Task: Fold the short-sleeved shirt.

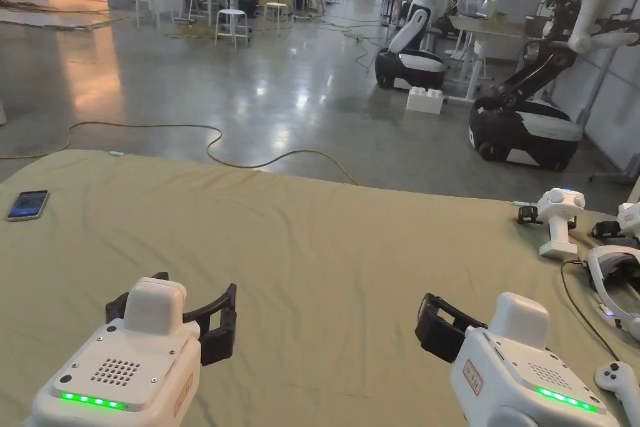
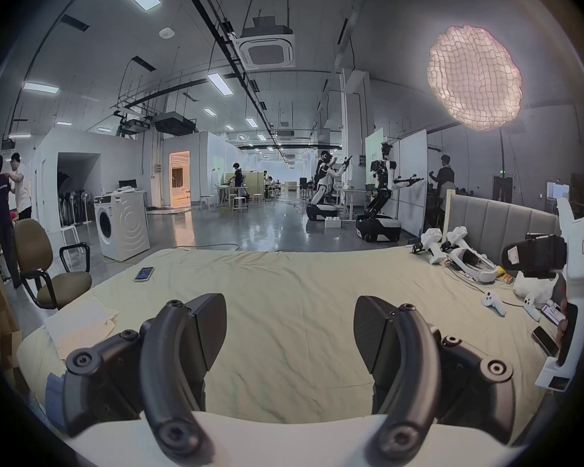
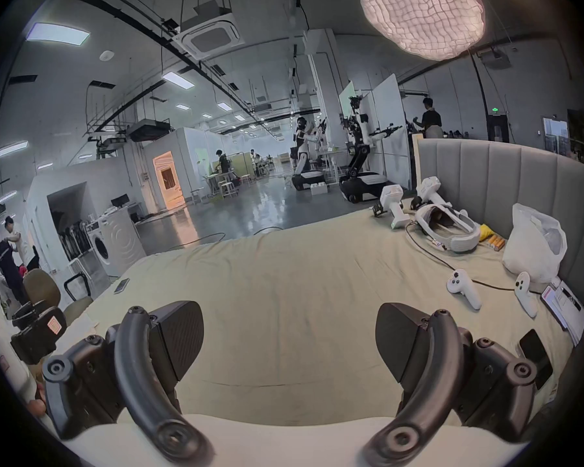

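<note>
The white left gripper and the white right gripper are hovering over the near edge of the bed, jaws spread and gripping nothing. Each is wearing a small red-framed label, too blurred to read. A pale olive sheet is covering the bed. A whitish folded cloth, possibly the shirt, is lying at its near left corner. A dark smartphone is resting near the left edge. A glossy grey concrete floor is stretching beyond.

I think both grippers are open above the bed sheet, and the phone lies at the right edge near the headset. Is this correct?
Not quite: in the head view the phone lies at the left edge, far from the headset. Both the left gripper and right gripper are open above the bed sheet.
</note>
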The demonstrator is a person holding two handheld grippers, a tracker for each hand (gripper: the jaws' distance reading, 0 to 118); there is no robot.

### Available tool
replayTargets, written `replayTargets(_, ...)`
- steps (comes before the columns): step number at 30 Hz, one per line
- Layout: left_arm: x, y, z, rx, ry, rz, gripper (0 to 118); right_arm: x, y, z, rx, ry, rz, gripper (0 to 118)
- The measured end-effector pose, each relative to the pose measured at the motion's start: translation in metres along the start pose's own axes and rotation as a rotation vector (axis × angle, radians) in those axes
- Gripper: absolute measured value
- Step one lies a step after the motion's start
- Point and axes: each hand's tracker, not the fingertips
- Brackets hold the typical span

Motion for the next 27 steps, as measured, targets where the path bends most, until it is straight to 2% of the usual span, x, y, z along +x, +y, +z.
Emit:
replayTargets(3, 0.0001, 0.0001, 0.0000, 0.000, -0.003, 0.000, 84, -0.0002, 0.0021, -0.0006, 0.000, -0.024, 0.020, 106)
replayTargets(8, 0.0029, 0.0017, -0.0039, -0.019, -0.022, -0.016, 84, 0.0048, 0.0089, -0.0019, -0.051, -0.017, 0.008, 106)
replayTargets(15, 0.0080, 0.0032, -0.0036, -0.010, -0.038, -0.035, 84, 0.0013, 0.0073, 0.0048, 0.021, -0.098, 0.059, 106)
replayTargets(25, 0.0049, 0.0006, -0.0025, -0.017, -0.036, -0.015, 84, 0.0029, 0.0074, 0.0036, 0.040, -0.146, 0.097, 106)
replayTargets(27, 0.0022, 0.0004, -0.0024, -0.015, -0.031, 0.001, 84, 0.0045, 0.0082, 0.0033, 0.031, -0.145, 0.081, 106)
